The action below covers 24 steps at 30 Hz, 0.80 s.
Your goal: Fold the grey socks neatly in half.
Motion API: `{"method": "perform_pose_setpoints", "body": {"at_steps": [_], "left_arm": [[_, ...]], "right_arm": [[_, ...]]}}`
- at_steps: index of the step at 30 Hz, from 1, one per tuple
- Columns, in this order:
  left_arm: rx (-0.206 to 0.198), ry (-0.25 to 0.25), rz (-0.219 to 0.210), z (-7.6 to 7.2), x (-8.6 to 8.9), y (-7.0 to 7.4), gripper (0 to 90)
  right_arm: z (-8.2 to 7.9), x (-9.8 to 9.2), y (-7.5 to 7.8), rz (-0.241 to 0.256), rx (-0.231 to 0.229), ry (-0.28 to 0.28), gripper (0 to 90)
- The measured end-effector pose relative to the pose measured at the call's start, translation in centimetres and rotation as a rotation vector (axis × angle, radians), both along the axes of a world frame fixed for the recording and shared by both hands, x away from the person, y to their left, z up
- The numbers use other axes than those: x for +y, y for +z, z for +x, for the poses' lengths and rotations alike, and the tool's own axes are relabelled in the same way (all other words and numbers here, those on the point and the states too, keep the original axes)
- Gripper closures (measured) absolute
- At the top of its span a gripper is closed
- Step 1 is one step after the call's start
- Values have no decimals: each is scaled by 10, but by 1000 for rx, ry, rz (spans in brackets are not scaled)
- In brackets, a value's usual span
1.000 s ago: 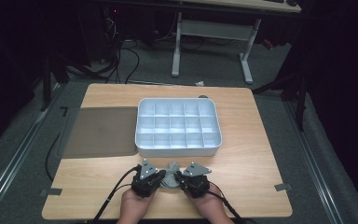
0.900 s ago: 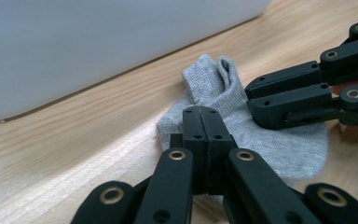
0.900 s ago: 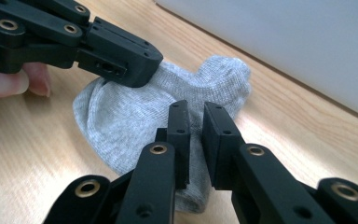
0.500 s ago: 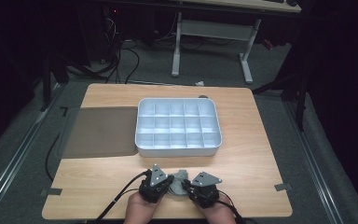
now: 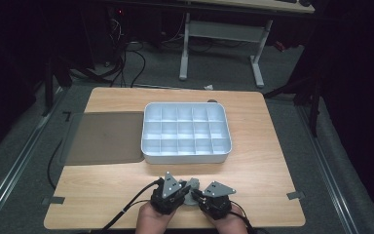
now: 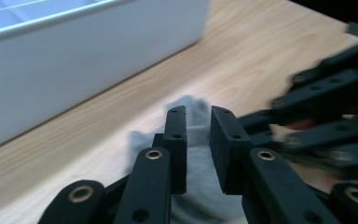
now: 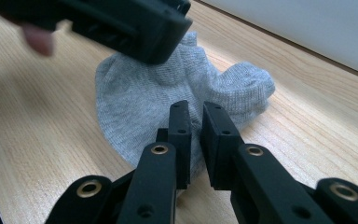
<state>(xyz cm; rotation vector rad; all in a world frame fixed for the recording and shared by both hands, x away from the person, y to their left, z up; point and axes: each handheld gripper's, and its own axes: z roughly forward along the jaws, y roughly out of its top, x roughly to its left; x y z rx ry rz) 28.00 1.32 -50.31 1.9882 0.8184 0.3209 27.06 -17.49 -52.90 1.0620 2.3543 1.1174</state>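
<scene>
Near the front edge of the bench (image 5: pixel 102 195), about midway along it, a small grey sock (image 7: pixel 168 93) lies bunched on the wood, and both tools are working on it at once. The step in hand looks like gathering or folding the sock between the two grippers, probably so it can go into the white divided tray (image 5: pixel 186 156) that sits toward the middle of the bench, beside a dark mat (image 5: pixel 104 137) at its left edge. The left hand-held gripper (image 6: pixel 198 135) has its jaws drawn narrow, with grey fabric between them (its view is blurred, so how firm the pinch is I can't say). The right hand-held gripper (image 7: pixel 195 128) is likewise nearly closed, its jaws pressed into the sock's near edge with cloth caught in the slim gap. The next move calls for both pinches to hold while the sock is lifted, then carried forward over the tray's near wall.
</scene>
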Motion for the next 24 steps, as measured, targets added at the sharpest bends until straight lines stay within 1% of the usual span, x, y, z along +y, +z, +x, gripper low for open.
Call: {"method": "perform_pose_setpoints", "body": {"at_steps": [2,3,5,6,10,11,13,15,16,18,20,22,24], "left_arm": [[10,-11,28,-3,-4,-4,800],[16,-6,50,-2,-5,-8,815],[38,6,79,-1,-5,-15,845],[36,15,94,-1,-4,-18,852],[-15,37,147,-5,-3,-24,891],[-20,41,153,-6,-3,-25,899],[-23,42,158,-6,-3,-25,900],[-25,44,155,-6,-3,-26,900],[-29,45,155,-6,-3,-26,900],[-35,47,155,-7,-3,-27,900],[-42,46,158,-8,-3,-27,900],[-45,46,154,-8,-3,-28,900],[-42,49,148,-9,-1,-28,900]], "right_arm": [[0,0,0,4,2,0,826],[0,0,0,4,3,1,826],[1,-1,0,4,7,2,825],[1,-1,0,6,6,2,826],[1,-2,-1,16,10,2,825],[1,-2,0,19,14,-2,808],[-1,-4,4,36,12,-19,739],[-6,-8,9,72,-2,-52,627],[-6,-11,10,92,8,-67,591],[-4,-17,9,140,64,-92,541],[-2,-17,6,144,91,-105,534],[2,-15,2,149,127,-102,524],[3,-13,0,159,146,-101,521]]}}
